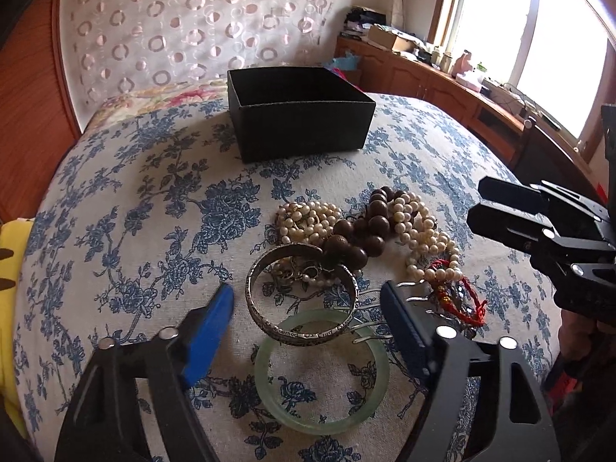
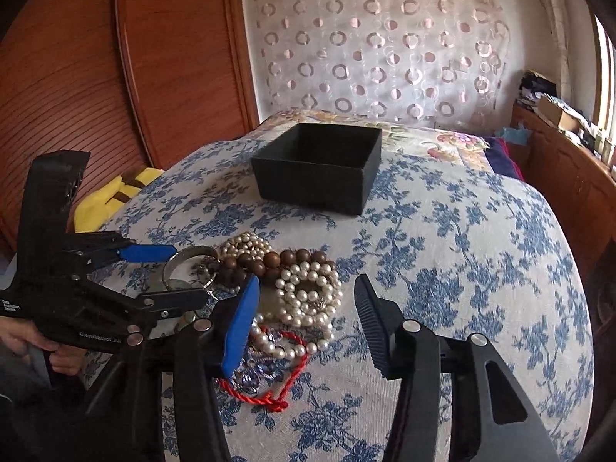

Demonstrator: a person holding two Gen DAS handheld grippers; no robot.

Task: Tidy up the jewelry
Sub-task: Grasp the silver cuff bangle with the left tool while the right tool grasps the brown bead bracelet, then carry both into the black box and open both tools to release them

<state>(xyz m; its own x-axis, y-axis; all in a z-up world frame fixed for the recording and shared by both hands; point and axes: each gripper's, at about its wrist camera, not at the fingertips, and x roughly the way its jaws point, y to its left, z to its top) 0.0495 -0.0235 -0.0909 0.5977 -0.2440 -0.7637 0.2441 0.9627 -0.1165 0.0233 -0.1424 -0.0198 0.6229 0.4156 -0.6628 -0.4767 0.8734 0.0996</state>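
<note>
Floral bedspread [image 1: 115, 200]: silver bangle [image 1: 300, 300] flat between left gripper's [image 1: 308, 308] parted, ungripping jaws; right gripper [image 2: 304, 319], empty and spread, straddles pearls [image 2: 308, 292]; box [image 1: 296, 111] beyond.

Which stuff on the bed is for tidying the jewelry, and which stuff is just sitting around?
For the job:
- black box, open, looks empty
- silver bangle
- green bangle
- brown bead bracelet
- pearl strands
- red cord bracelet

Just lying about:
- yellow cloth
- cardboard box on the cabinet
- patterned curtain
</note>
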